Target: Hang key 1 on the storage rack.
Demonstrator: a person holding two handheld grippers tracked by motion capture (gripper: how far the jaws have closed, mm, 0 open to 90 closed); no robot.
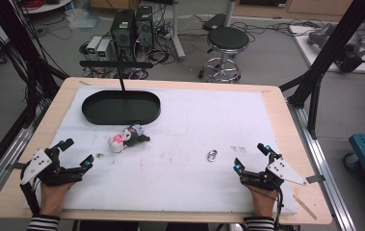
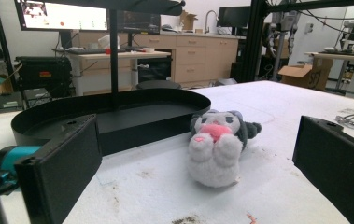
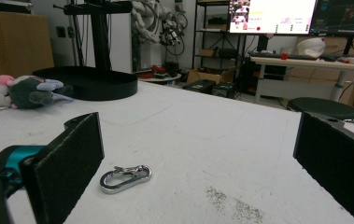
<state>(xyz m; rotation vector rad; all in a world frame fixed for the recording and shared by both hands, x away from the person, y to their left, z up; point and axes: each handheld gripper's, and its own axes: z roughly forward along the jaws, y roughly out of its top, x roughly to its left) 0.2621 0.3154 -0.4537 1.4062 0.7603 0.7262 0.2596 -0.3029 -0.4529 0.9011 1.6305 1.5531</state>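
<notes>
White padding covers the desk [image 1: 276,103], and on it lie a plush toy [image 1: 128,138], a carabiner [image 1: 212,155] and a black tray [image 1: 121,107]. The toy, grey and white with a pink patch, lies on its side just in front of the tray's near rim, close to it but apart. The left gripper [image 1: 76,154] rests near the desk's front left corner with its jaws spread wide and nothing between them; in the left gripper view the toy [image 2: 219,145] sits ahead of the jaws, with the tray [image 2: 118,116] behind it. The right gripper [image 1: 251,157] rests near the front right, also wide and empty. The metal carabiner lies flat on the padding just to the left of it in the high view; in the right gripper view the carabiner [image 3: 125,178] lies close to the left jaw, not touching it. A thin black stand [image 1: 121,72] rises from the tray.
</notes>
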